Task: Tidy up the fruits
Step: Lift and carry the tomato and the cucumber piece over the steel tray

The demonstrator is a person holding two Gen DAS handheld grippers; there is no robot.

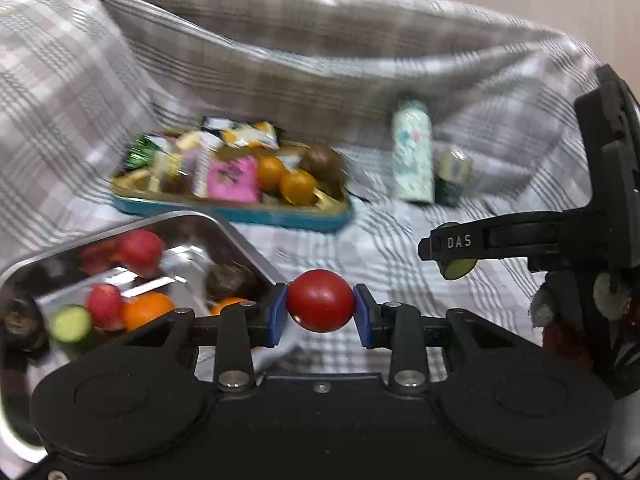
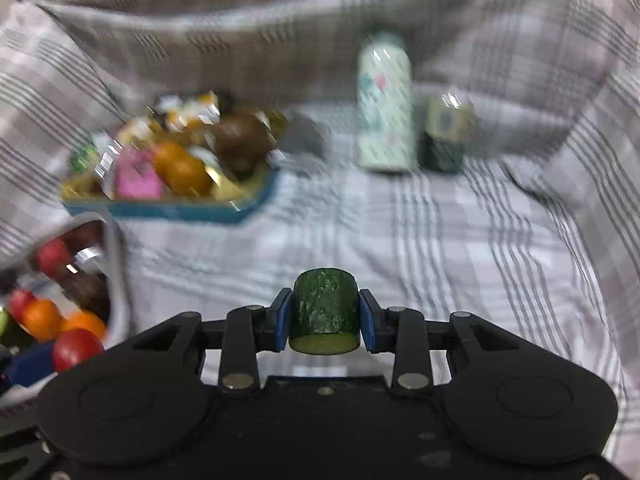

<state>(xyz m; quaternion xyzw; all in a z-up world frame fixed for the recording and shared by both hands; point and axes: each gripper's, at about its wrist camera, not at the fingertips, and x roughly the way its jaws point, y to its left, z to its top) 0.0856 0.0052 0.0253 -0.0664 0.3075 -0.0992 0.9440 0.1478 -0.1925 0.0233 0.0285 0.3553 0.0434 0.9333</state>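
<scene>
Left wrist view: a glossy red tomato (image 1: 321, 301) sits pinched between the left gripper's (image 1: 321, 308) blue fingers (image 1: 279, 314), raised above the checked cloth (image 1: 400, 248). A metal tray (image 1: 240, 236) of blurred fruit lies at nine o'clock.

Right wrist view: the right gripper (image 2: 324, 316) clamps a dark green cucumber chunk (image 2: 325, 310), cut face down, above the cloth. The tray is cut off at eight o'clock.

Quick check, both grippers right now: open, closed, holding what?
Left gripper: closed on a red tomato.
Right gripper: closed on a cucumber chunk.
</scene>
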